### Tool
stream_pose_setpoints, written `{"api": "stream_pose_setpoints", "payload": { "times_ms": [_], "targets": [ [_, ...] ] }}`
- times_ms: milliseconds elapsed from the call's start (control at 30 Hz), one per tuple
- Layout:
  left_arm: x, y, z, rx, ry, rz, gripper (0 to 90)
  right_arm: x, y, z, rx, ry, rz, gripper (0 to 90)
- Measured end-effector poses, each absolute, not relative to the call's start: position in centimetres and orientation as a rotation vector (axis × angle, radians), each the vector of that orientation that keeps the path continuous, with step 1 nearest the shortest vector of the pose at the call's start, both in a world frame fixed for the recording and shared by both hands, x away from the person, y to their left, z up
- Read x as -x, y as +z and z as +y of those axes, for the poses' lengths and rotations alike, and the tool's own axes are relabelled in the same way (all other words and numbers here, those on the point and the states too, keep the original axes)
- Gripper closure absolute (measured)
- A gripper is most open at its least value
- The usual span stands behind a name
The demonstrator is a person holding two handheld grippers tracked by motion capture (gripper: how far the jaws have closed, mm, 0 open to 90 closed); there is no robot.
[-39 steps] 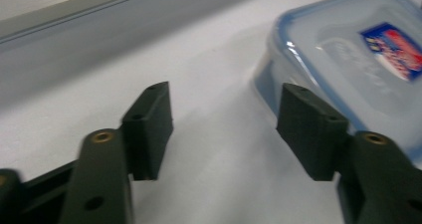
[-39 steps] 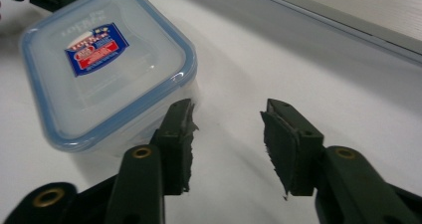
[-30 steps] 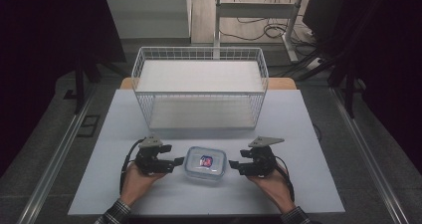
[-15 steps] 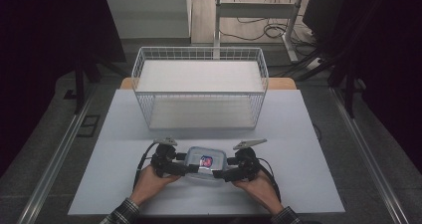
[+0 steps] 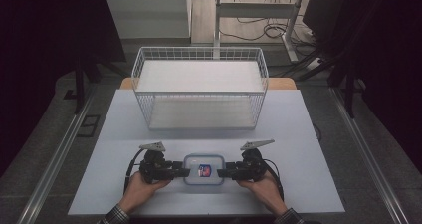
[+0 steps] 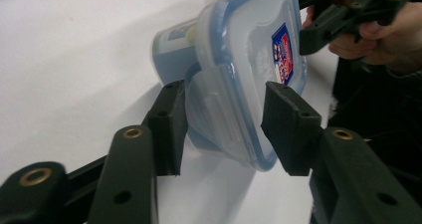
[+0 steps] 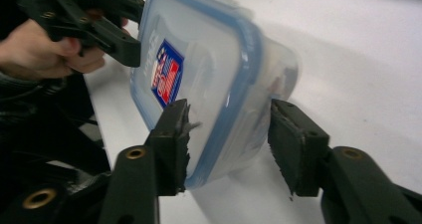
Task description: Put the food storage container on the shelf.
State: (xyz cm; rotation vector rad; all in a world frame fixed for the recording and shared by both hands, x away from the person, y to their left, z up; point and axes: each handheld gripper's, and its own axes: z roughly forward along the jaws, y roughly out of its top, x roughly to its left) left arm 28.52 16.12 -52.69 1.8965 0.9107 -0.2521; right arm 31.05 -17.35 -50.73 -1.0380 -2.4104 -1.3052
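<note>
A white table point(image 5: 308, 134) stands on grey floor point(image 5: 45, 149), dark surroundings.

A small rectangular food container point(image 5: 203, 169) of translucent plastic sits on the white table near its front edge, in front of the white wire basket and well apart from it; it sits upright, long side across the table; its clear lid point(image 6: 251, 59) is on, edged by a blue rim, with rounded corners; a red, white and blue label point(image 7: 166, 73) sits at the lid's middle; a clear latch flap point(image 6: 211, 112) hangs at 1 short end.
</note>
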Motion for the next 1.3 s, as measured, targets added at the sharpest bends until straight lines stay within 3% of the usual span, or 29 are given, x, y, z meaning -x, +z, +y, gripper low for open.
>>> {"api": "stream_pose_setpoints", "payload": {
  "times_ms": [667, 1300],
  "targets": [
    [-29.0, -53.2, 16.3, -1.815, -0.269, 0.903, 56.9, -31.6, -50.8, -18.5, 1.098, -1.368, -2.242, 59.1],
    [-29.8, -49.3, 15.9, -1.792, -0.181, 0.903, 56.9, -32.8, -47.3, -18.8, 1.106, -1.504, -2.241, 58.5]
  ]
}}
